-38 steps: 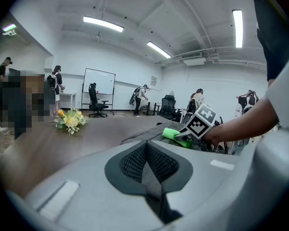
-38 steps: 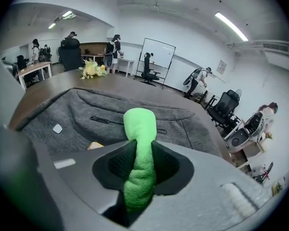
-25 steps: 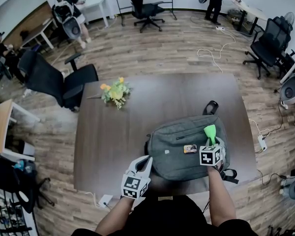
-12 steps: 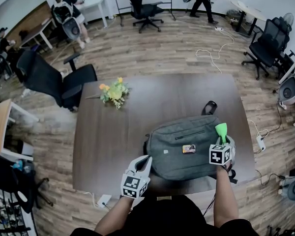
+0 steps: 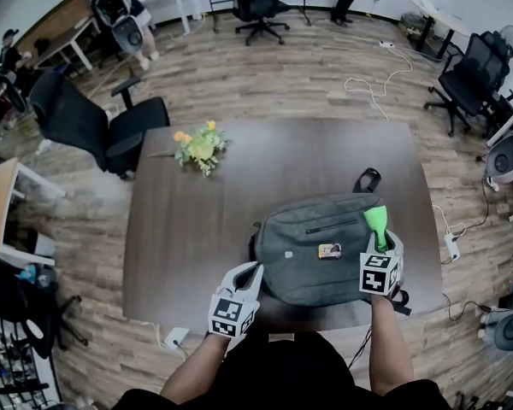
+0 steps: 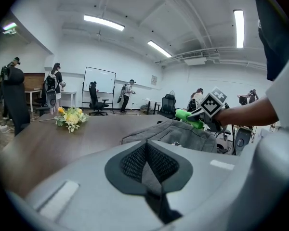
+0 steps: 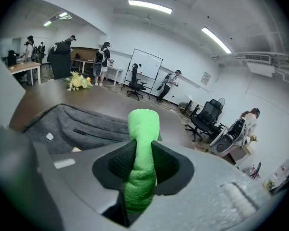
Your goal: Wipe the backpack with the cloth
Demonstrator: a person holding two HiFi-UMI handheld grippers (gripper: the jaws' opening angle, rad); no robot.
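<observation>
Grey fabric backpack [image 5: 312,242]: lies flat on the dark wooden table [image 5: 188,220], at its near right part, long axis running left to right across the person's front.

Head view. The right gripper [image 5: 380,244] is over the pack's right end, clamped on a green cloth [image 5: 377,225] that sticks out forward and down onto the grey fabric. The left gripper [image 5: 247,273] hangs just off the pack's near-left corner, not on it. A small orange tag [image 5: 329,250] sits mid-pack; a bunch of yellow flowers [image 5: 198,149] stands well apart at far left. The unwiped length appears to lie to the right gripper's left.

Left gripper view. Jaws closed on each other, nothing between them; the pack lies ahead and to the right.

Right gripper view. Jaws pinch the rolled cloth at its middle; the pack spreads ahead and to the left.

Change. Against one second ago, the cloth sits further toward the pack's right end; against half a second ago, slightly back leftward. The left gripper is unmoved.
</observation>
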